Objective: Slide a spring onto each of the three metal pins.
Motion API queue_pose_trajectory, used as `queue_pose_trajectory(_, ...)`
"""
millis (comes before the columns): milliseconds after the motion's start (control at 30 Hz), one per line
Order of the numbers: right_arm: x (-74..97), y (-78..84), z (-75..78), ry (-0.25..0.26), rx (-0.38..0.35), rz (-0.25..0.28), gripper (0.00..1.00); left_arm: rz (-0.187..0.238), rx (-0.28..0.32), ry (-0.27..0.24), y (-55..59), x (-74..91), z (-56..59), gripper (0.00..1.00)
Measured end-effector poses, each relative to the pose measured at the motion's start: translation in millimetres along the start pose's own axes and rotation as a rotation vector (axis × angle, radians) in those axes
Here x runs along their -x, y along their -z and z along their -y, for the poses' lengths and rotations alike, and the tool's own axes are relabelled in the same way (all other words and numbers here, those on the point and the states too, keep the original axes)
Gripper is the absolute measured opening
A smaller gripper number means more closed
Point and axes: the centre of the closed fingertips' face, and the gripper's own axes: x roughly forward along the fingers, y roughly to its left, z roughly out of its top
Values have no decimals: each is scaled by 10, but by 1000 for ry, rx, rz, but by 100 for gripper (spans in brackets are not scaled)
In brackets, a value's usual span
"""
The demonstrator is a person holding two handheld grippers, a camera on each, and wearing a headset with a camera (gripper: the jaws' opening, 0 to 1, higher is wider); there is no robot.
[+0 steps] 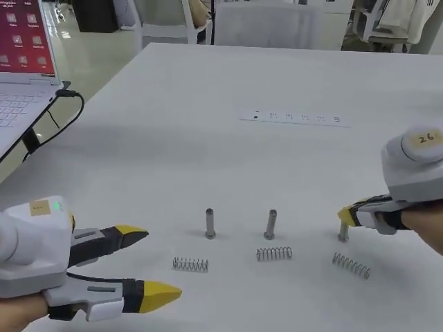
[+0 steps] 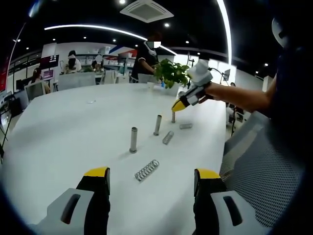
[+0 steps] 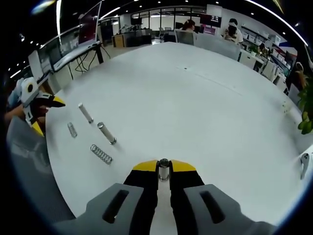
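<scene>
Right gripper (image 1: 345, 216) is closed on the top of the right pin (image 1: 343, 235), which stands upright on the worktop (image 1: 277, 159). Left gripper (image 1: 159, 264) is wide open, holding nothing, left of the row. Left pin (image 1: 210, 223) and middle pin (image 1: 270, 225) stand upright. Left spring (image 1: 190, 264), middle spring (image 1: 274, 254) and right spring (image 1: 351, 265) lie flat, one near each pin.

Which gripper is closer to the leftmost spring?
Left. The left gripper sits open just beside that spring; the right gripper is across the row, shut on the far pin.
</scene>
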Motion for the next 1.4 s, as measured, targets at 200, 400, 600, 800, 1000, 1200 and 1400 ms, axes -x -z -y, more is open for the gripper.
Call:
queue_pose_trajectory(200, 22, 24, 2, -1, 5, 0, 6, -2, 1, 4, 4, -5, 6, 65)
queue_pose_trajectory(400, 34, 45, -7, 0, 11, 0, 6, 0, -1, 6, 1, -6, 6, 65)
queue_pose_trajectory(600, 39, 54, -11, -2, 20, -2, 6, -1, -1, 9, 11, -16, 12, 65)
queue_pose_trajectory(800, 39, 51, -22, -5, 35, 3, 6, 2, 0, 8, 6, -10, 4, 65)
queue_pose_trajectory(1000, 26, 60, -35, -8, 51, 0, 8, 0, 1, 9, 12, -14, 5, 64)
queue_pose_trajectory(1200, 18, 74, -50, -14, 56, 1, 11, 1, 2, 8, 11, -14, 2, 64)
queue_pose_trajectory(1400, 36, 83, -41, -12, 59, 5, 12, 1, 3, 7, 10, -17, 2, 64)
